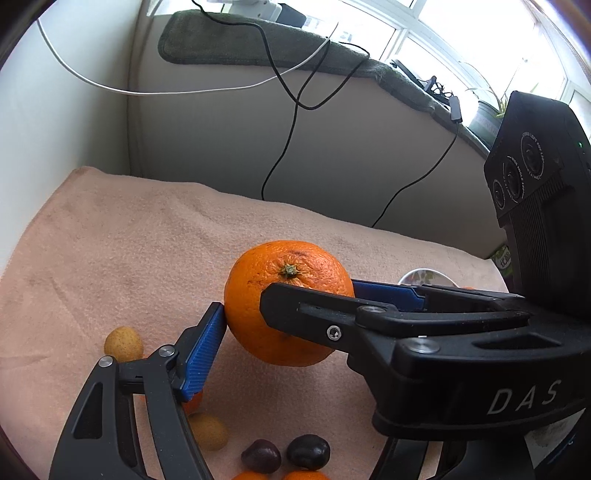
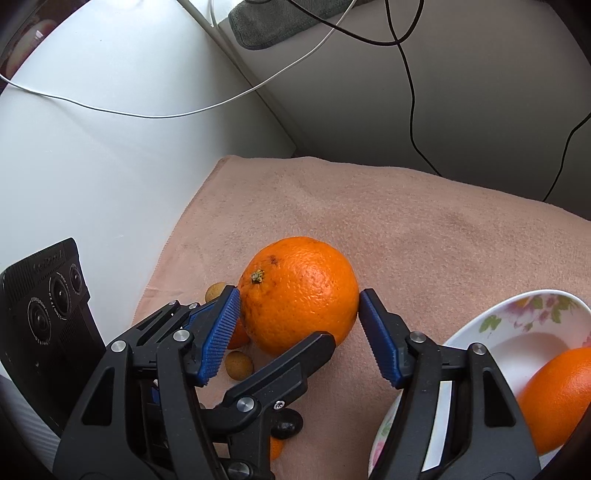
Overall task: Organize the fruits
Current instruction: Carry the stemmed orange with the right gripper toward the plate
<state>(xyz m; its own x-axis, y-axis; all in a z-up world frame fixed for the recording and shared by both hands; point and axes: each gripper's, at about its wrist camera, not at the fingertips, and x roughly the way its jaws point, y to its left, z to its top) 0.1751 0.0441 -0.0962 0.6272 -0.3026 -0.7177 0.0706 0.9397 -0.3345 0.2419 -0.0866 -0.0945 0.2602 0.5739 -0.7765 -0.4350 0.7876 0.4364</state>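
Grippers (image 2: 298, 317) angled downward, clamping orange (image 2: 299, 295)

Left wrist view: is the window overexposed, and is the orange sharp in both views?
Left wrist: window blown out white, straight edges bowed by the fisheye, orange sharp. Right wrist: orange sharp, evenly lit, picture corners dark.
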